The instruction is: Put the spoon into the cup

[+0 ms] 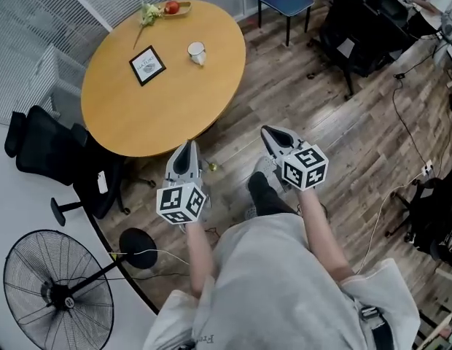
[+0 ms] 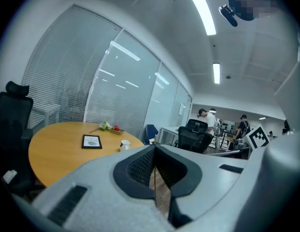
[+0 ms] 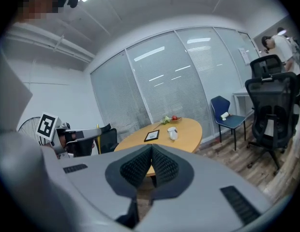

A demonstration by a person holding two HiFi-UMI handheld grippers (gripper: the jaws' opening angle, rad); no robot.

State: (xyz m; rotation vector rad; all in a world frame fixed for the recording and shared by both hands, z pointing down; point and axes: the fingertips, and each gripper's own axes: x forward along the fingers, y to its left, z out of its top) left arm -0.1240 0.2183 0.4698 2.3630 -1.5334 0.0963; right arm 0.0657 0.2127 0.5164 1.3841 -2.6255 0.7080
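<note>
— How do the jaws stand on the left gripper [image 1: 187,147]?

— Pressed together on a thin gold-coloured strip, which looks to be the spoon [image 2: 154,175] seen edge-on. It runs straight down between the two black ribbed pads. Its bowl cannot be made out in the left gripper view.

— And the right gripper [image 3: 152,151]?

— Its jaws are closed pad against pad, with nothing between them.

— Where is the cup [image 1: 197,52]?

— It is on the oval wooden tabletop [image 1: 160,115], toward the far side and well apart from both grippers. The grippers are held over the wood floor, off the near edge. The cup is white with a handle. No view shows what is inside it.

— Is there any writing to read?

— A black frame [image 1: 147,65] lies flat near the cup, holding a pale card. There is print on the card, but it is too small to read. Each gripper carries a cube with black-and-white square markers, which are patterns and not words.

— Are there other containers?

— A shallow wooden tray [image 1: 184,7] sits at the far rim of the tabletop. A round red fruit [image 1: 171,7] lies in it, and a bunch of greens [image 1: 149,13] rests at its left end, spilling onto the wood.
</note>
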